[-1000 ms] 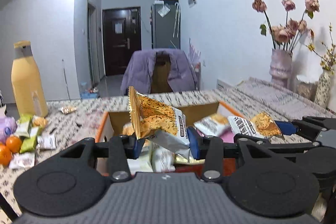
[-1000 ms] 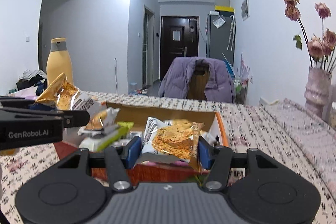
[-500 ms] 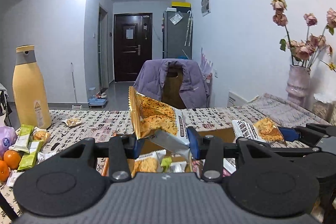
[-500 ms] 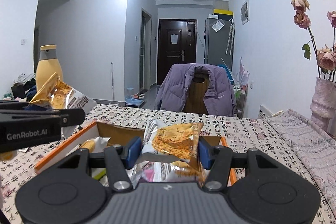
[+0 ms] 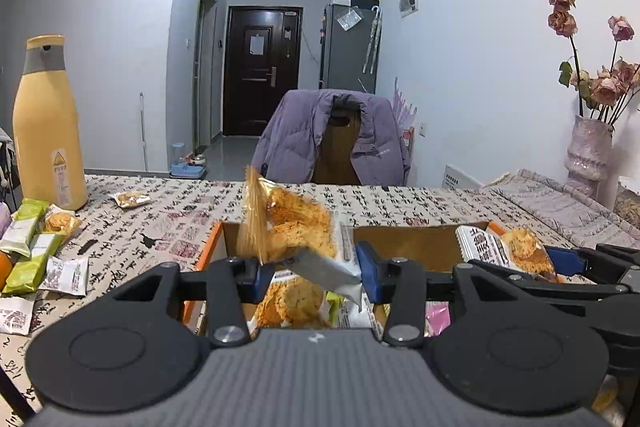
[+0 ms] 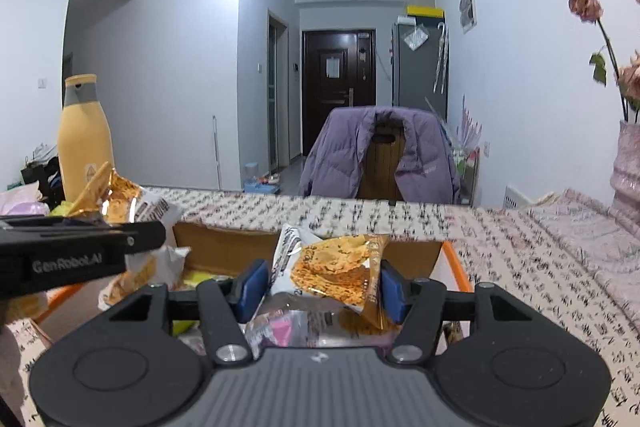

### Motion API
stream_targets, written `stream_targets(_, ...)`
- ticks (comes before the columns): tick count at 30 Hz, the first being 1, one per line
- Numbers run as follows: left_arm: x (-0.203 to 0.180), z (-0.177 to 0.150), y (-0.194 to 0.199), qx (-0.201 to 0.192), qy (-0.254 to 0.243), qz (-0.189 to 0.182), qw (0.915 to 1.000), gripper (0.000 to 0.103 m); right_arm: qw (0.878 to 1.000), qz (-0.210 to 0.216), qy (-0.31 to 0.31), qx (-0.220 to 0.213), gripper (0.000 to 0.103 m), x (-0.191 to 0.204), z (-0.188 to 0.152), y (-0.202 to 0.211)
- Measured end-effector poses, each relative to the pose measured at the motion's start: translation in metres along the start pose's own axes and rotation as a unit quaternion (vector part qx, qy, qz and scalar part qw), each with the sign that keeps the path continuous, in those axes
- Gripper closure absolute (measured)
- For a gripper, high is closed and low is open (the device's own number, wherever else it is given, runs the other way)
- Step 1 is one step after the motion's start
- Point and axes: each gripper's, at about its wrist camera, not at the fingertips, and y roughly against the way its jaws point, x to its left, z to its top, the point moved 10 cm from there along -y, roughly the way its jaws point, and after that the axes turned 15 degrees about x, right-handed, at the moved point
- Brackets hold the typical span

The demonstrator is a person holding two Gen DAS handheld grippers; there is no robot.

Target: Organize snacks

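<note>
hand-held gripper (image 5: 316,273): black body | blue pads | silver screws | ribbed grey top

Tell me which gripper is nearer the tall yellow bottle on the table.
Left. The left gripper, shut on a snack packet, sits between the yellow bottle and the right gripper, whose opening jaws bracket another packet over the cardboard box.

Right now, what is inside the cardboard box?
Inside the cardboard box lie snack packets: a biscuit packet, something pink, and a green one. The hand-held grippers and their packets cover the rest.
</note>
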Motion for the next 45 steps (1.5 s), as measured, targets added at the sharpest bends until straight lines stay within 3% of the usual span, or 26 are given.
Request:
stream_targets(1,0.001,-0.001,0.0,0.0,0.0,0.002,1.0,0.055,1.0,-0.003,-0.003,0.0,0.036,-0.002,-0.001,-0.001)
stream_targets(2,0.002,-0.001,0.0,-0.001,0.0,0.002,1.0,0.044,1.0,-0.006,-0.007,0.0,0.034,-0.005,-0.002,-0.001)
stream_targets(3,0.003,-0.001,0.002,-0.005,0.004,0.003,1.0,0.035,1.0,-0.008,-0.011,0.001,0.026,-0.007,-0.003,-0.001)
stream_targets(4,0.006,-0.001,0.004,-0.011,0.011,0.006,0.9999,0.015,1.0,-0.009,-0.016,0.0,0.013,-0.009,-0.003,0.0)
stream_targets(5,0.009,0.001,0.006,-0.018,0.017,0.009,0.9997,0.003,1.0,-0.009,-0.022,-0.003,0.006,-0.011,-0.004,0.001)
stream_targets(6,0.011,0.002,0.009,-0.027,0.022,0.014,0.9993,0.0,1.0,-0.01,-0.028,-0.006,0.0,-0.013,-0.004,0.002)
stream_targets(18,0.014,0.012,0.02,-0.032,0.05,0.014,0.9981,0.0,0.999,-0.025,-0.029,-0.006,0.0,-0.017,0.0,0.006)
stream_targets(26,0.018,0.016,0.048,-0.035,0.06,0.011,0.9975,0.0,0.999,-0.029,-0.025,-0.005,0.0,-0.018,-0.001,0.035)
stream_targets(45,0.008,-0.044,0.14,-0.029,0.011,-0.003,0.9995,0.0,1.0,-0.023,-0.019,0.003,0.0,-0.005,-0.062,0.127)
